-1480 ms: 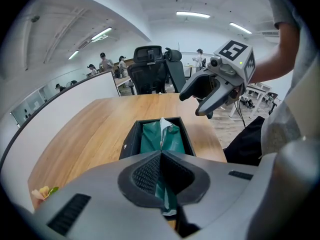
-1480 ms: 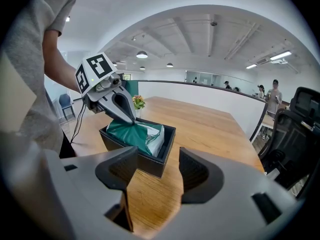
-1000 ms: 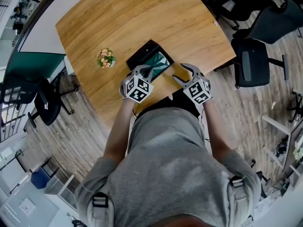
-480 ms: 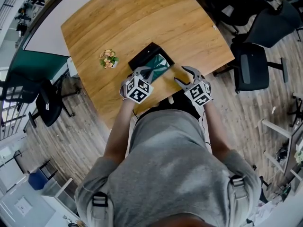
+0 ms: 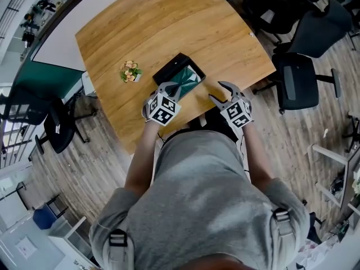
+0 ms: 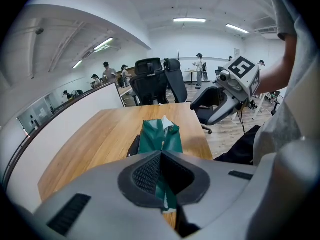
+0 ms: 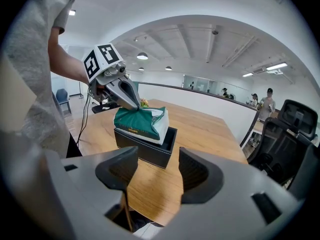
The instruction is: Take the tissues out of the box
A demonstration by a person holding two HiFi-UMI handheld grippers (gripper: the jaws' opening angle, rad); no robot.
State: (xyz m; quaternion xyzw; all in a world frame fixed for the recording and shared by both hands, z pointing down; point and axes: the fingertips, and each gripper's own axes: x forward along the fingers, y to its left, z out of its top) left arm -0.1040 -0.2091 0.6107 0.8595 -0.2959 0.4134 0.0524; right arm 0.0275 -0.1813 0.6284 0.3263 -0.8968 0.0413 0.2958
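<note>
A green tissue pack (image 7: 136,121) sits tilted in an open black box (image 7: 150,150) on the wooden table, its near end lifted above the rim. White tissue (image 7: 160,124) shows at its side. My left gripper (image 7: 136,105) is shut on the pack's raised end; in the left gripper view the green wrapper (image 6: 159,138) runs straight into the closed jaws (image 6: 163,184). In the head view the left gripper (image 5: 174,88) is over the pack (image 5: 187,79) and box (image 5: 169,67). My right gripper (image 5: 220,93) is open and holds nothing, to the right of the box near the table's front edge.
A small pot of flowers (image 5: 130,71) stands on the table (image 5: 169,21) left of the box. Office chairs (image 5: 296,80) stand on the floor to the right. People and desks are far across the room (image 6: 200,66).
The head view has drifted a little. The left gripper stays clamped on the pack's end and the right gripper stays open beside the box; neither has clearly moved relative to the box.
</note>
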